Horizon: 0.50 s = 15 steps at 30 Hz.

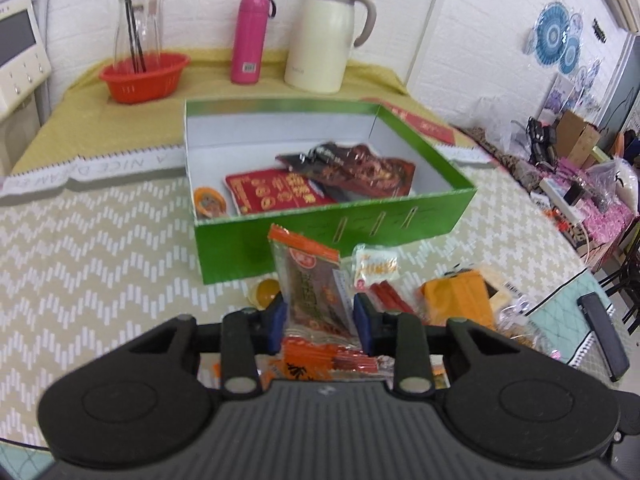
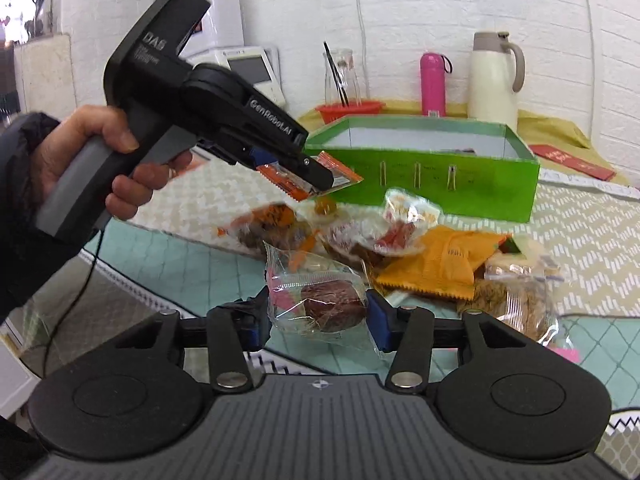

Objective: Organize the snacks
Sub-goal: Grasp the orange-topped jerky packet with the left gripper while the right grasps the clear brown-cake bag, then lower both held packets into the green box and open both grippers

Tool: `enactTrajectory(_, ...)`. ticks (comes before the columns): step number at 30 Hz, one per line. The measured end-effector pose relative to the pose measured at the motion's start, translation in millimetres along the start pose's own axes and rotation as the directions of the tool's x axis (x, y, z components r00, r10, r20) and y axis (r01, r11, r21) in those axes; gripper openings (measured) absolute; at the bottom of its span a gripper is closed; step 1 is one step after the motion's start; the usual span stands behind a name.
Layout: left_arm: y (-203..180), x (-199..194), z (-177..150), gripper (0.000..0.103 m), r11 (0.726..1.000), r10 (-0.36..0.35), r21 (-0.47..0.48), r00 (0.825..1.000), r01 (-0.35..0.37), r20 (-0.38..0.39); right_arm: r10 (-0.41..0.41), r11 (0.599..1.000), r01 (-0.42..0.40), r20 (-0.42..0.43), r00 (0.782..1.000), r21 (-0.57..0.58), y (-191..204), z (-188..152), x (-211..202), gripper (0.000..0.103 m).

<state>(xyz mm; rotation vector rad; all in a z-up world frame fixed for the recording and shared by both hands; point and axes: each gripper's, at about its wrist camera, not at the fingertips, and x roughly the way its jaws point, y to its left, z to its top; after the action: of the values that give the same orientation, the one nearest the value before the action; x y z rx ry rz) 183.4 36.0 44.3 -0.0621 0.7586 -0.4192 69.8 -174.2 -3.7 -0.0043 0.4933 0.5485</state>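
Note:
My left gripper (image 1: 320,312) is shut on a clear snack packet with orange edges (image 1: 316,280), held upright in front of the green box (image 1: 332,220). The right wrist view shows that same gripper (image 2: 320,184) and its packet (image 2: 340,172) in the air, left of the box (image 2: 420,184). Inside the box lie a red packet (image 1: 276,192), a dark packet (image 1: 360,168) and a small orange one (image 1: 208,202). My right gripper (image 2: 318,320) has its blue pads against a clear packet holding a brown round cake (image 2: 332,304). Behind it lies a pile of loose snacks with an orange packet (image 2: 440,260) on top.
A pink bottle (image 1: 250,40), a cream jug (image 1: 328,40) and a red basket (image 1: 144,76) with a glass carafe stand at the back. A yellow jelly cup (image 1: 266,290) lies by the box. A black flat device (image 1: 604,336) lies at the right. A person's hand (image 2: 120,148) holds the left gripper.

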Motion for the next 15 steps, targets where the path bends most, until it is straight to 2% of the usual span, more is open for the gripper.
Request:
enactTrajectory(4, -1, -21, 14, 0.031, 1.0, 0.006, 0.004, 0.998, -0.006, 0.07, 0.029, 1.0, -0.029, 0.073, 0.997, -0.004, -2, 22, -9, 0.082)
enactTrajectory(8, 5, -28, 33, 0.031, 0.999, 0.019, -0.044, 0.992, -0.014, 0.125, -0.003, 0.999, 0.009, 0.141, 0.99, -0.04, -7, 54, -5, 0.083)
enactTrajectory(15, 20, -5, 65, 0.03, 0.992, 0.07, -0.113, 0.985, -0.052, 0.16, -0.089, 0.993, 0.1, 0.18, 0.98, -0.055, -30, 100, 45, 0.083)
